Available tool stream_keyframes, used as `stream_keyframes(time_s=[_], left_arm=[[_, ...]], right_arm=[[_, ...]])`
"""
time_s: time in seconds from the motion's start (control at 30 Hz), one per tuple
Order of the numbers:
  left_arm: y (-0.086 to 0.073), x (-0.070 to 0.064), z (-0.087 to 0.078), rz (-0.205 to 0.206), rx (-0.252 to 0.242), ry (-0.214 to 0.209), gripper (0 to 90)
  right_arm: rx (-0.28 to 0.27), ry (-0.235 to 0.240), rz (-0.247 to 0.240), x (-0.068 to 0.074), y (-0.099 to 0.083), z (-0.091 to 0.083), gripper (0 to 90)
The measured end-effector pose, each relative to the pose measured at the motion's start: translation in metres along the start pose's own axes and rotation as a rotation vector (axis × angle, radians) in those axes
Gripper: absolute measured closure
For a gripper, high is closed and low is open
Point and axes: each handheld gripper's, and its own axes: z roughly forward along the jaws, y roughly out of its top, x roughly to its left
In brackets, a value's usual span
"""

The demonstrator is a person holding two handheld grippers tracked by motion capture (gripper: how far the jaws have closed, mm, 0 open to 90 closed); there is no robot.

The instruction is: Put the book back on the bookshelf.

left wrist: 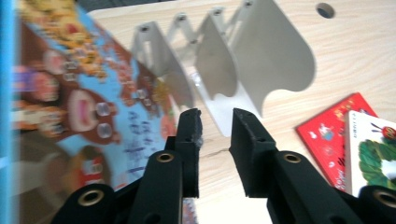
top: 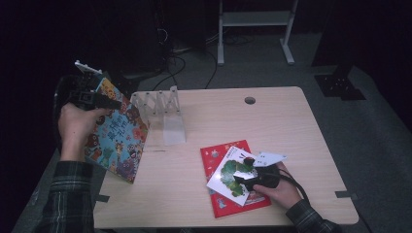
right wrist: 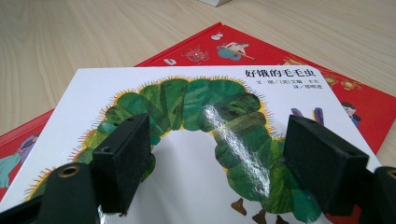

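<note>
Left claw (top: 104, 103): clamped on the top edge of the blue animal picture book (top: 116, 133). In the left gripper view one jaw lies against the cover (left wrist: 79, 107) while the other looks free, so the bite itself is hidden; I judge it gripped because the book stands tilted on its lower edge at the left of the desk (top: 291, 126), propped only from above. Held that way, probably, to swing it into the white accordion book rack (top: 158, 104) just beside it, whose dividers (left wrist: 261, 56) stand open ahead of the jaws.

Right claw (right wrist: 217, 161): jaws wide apart, low over the white caterpillar book (right wrist: 196, 126), not closed on anything. That book lies flat on the red book (top: 216, 162), near the desk's front edge. Hand (top: 279, 189) rests behind; likely lining up for an edge grab.
</note>
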Motion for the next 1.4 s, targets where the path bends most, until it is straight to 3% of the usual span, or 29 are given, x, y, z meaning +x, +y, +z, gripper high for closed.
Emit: stream_keyframes(time_s=[0.57,0.97,1.1,1.4], left_arm=[[-0.020,-0.047,0.044,0.103,0.015,-0.073,43.7],[-0.038,-0.078,0.073,0.142,-0.002,-0.136,27.9],[-0.048,-0.090,0.084,0.141,-0.013,-0.155,25.1],[-0.066,-0.113,0.108,0.178,-0.006,-0.182,23.8]], right_arm=[[0.001,0.000,0.000,0.000,0.000,0.000,22.2],[0.002,0.004,-0.004,0.000,0.000,0.000,22.2],[0.000,0.004,-0.004,-0.001,0.000,0.000,22.2],[-0.001,0.004,-0.004,-0.001,0.000,0.000,22.2]])
